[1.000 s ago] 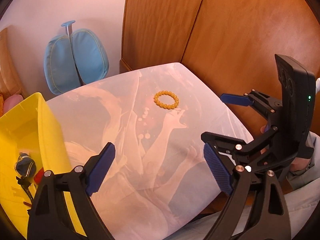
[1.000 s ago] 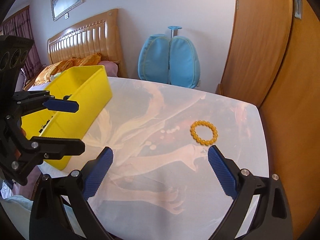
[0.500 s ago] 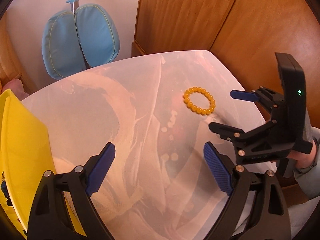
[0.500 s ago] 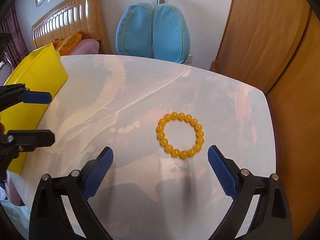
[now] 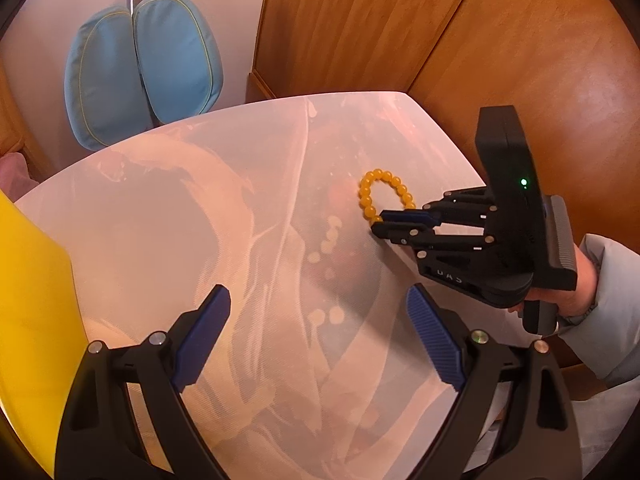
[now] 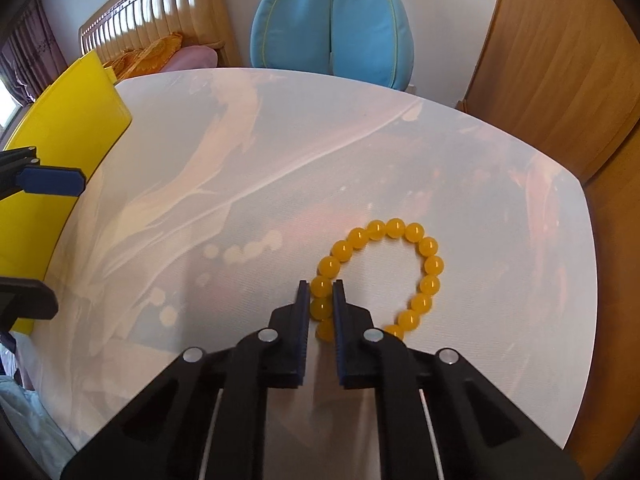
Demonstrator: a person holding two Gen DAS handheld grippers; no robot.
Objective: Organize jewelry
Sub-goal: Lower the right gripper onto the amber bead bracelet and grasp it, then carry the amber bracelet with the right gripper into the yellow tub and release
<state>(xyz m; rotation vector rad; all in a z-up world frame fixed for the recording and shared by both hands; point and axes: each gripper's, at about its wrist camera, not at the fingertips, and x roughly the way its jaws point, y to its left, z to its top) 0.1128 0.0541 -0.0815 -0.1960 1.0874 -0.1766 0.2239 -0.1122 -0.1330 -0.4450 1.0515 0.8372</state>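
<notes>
We are at the grabbing step. Our right claw (image 6: pixel 321 300) is down on the table (image 6: pixel 500 380) and its two blue fingers (image 6: pixel 303 312) are squeezed in close on the near-left side of the yellow bead bracelet (image 6: pixel 380 276). A bead or two sits right between them, so we think the claw has hold of it, though the bracelet lies flat and is not lifted yet.

Our left claw (image 5: pixel 320 340) is wide open and holds nothing. It hangs over the near side of the table.

The bracelet is a ring of round, shiny yellow beads, all about the same size. It lies close to the right edge of the table, near the far right corner. The beads look smooth and slippery, so they could pop out of a weak pinch.

Next we think we should keep the squeeze firm, lift the bracelet straight up, and carry it across to the yellow bin (image 6: pixel 60 148) at the left edge of the table. The rest of the ring will dangle, so we should move gently.
</notes>
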